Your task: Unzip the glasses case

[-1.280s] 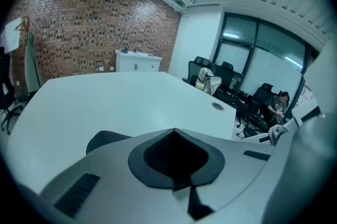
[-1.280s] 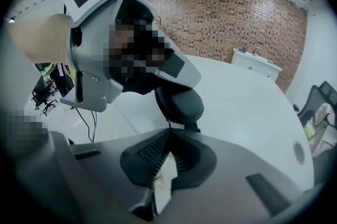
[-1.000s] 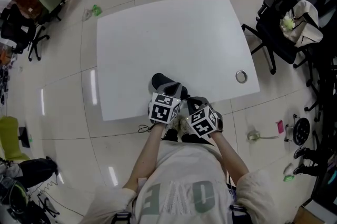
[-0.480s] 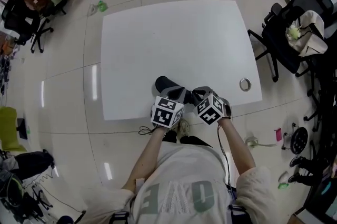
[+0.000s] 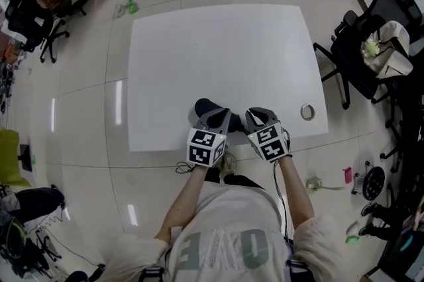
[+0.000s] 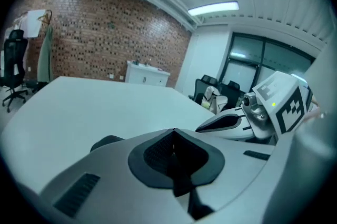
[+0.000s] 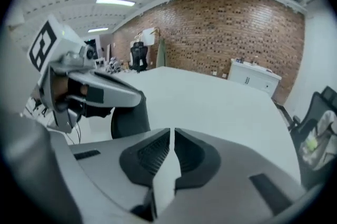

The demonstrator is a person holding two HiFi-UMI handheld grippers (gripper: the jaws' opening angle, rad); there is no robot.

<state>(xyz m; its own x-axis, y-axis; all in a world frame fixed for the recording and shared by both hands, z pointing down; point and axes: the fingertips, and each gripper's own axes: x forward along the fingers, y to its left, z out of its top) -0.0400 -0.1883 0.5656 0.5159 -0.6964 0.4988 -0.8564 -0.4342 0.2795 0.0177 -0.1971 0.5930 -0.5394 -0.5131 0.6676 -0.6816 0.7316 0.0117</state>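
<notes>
On the white desk (image 5: 212, 42), close to the middle of its front edge: black glasses case (image 5: 204, 106), lying flat. Just right of it, tip over the case's near end: left gripper (image 5: 221, 116), claw closed, nothing seen between the pads. Beside that, apart from the case: right gripper (image 5: 252, 117), claw likewise closed and empty. Near the desk's right edge: metal grommet (image 5: 307, 112).
</notes>
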